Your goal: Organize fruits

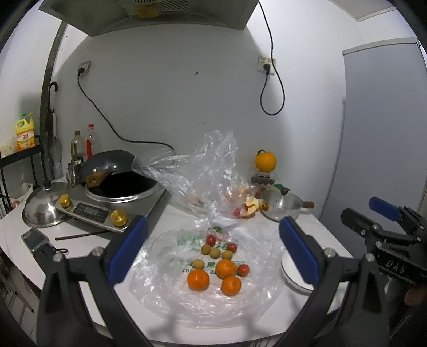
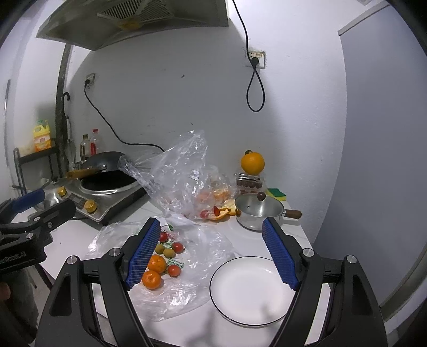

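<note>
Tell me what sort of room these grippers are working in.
Most likely a small home kitchen: a range hood hangs over an induction cooker that carries a wok, and a bottle of dish detergent stands on a rack to the left. Tangerines lie on a plastic bag on the white counter.

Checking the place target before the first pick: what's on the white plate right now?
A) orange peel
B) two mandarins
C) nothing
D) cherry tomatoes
C: the white plate shows only a bare surface inside its dark rim, while the mandarins and cherry tomatoes lie on the flattened plastic bag beside it.
</note>
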`<control>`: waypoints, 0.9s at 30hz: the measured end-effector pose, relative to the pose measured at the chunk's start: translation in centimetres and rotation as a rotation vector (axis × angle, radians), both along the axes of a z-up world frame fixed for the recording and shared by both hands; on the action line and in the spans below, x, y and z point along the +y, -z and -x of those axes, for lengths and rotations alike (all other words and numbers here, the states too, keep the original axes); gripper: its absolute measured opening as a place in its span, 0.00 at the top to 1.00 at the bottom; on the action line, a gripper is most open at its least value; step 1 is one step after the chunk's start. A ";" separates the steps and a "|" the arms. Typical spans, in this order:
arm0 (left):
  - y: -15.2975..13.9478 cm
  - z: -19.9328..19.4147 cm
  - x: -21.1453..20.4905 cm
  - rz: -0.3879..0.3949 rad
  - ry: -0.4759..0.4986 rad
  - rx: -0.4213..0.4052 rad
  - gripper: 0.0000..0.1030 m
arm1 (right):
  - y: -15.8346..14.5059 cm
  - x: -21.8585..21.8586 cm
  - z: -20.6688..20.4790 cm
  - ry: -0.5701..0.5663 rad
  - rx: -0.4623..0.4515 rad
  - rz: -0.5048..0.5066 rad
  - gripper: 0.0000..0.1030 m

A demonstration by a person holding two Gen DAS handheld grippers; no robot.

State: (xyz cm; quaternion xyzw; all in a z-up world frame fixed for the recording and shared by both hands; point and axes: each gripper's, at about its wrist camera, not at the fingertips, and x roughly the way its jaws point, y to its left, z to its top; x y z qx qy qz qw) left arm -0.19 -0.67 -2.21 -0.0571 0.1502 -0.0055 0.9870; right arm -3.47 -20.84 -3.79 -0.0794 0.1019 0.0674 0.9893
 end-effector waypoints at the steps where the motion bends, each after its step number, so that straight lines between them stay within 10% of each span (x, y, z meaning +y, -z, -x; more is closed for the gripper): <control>1: 0.0 0.0 0.1 0.002 0.000 0.000 0.03 | 0.0 0.1 0.0 -0.001 0.000 0.001 0.21; 27: 0.2 0.3 0.4 0.008 -0.003 -0.001 0.03 | 0.3 0.8 -0.2 -0.018 0.009 0.021 0.21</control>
